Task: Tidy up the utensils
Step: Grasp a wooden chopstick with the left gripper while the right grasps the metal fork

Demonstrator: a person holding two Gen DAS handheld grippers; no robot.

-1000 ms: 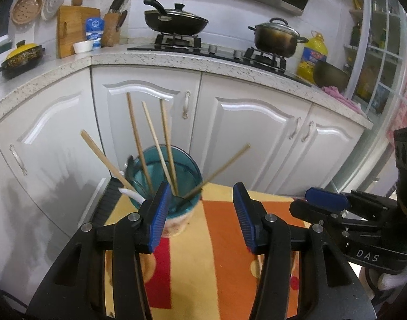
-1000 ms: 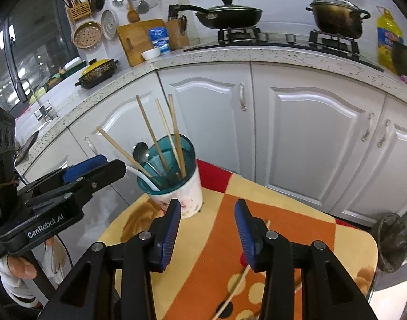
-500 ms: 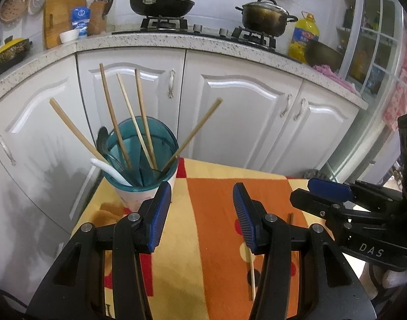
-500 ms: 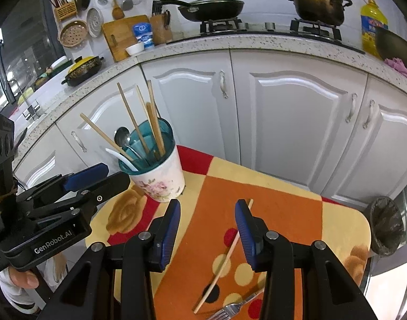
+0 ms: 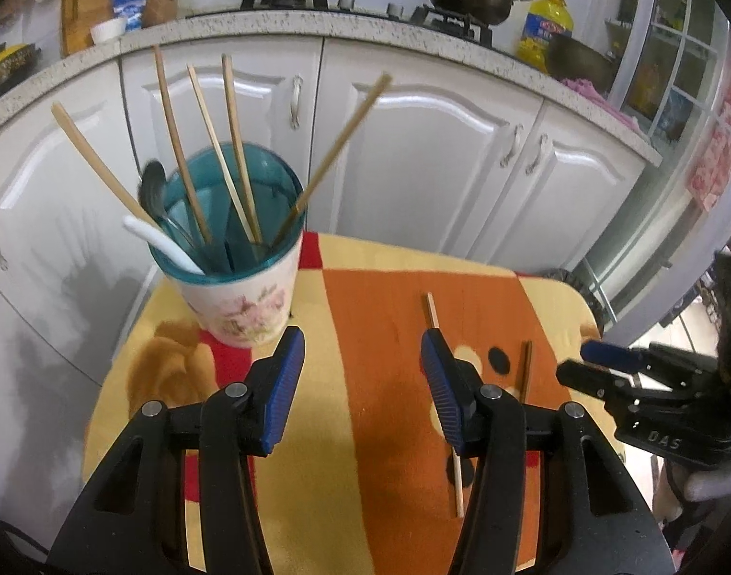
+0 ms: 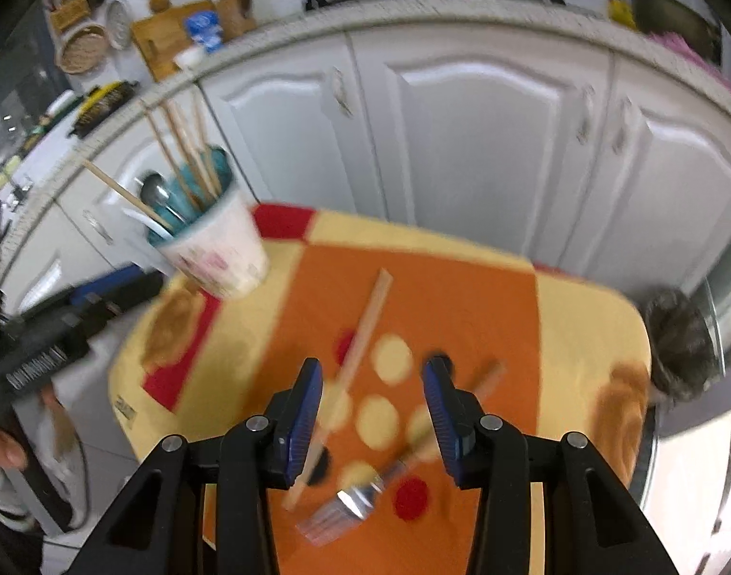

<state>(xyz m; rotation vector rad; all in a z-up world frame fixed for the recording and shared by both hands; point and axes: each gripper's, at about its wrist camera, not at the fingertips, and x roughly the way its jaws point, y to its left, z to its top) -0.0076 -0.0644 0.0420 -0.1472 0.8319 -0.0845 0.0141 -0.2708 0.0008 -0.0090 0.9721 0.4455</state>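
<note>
My left gripper [image 5: 363,383] is wide open and holds nothing. My right gripper [image 6: 372,412] is open too, above a chopstick [image 6: 360,340] and a fork [image 6: 360,498] lying on the mat [image 6: 581,335]. The cup [image 5: 236,258] stands at the mat's far left corner, with chopsticks [image 5: 174,129] and spoons [image 5: 152,187] sticking out.

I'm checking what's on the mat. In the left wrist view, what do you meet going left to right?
Utensil cup → pale chopstick → dark chopstick → right gripper.
</note>
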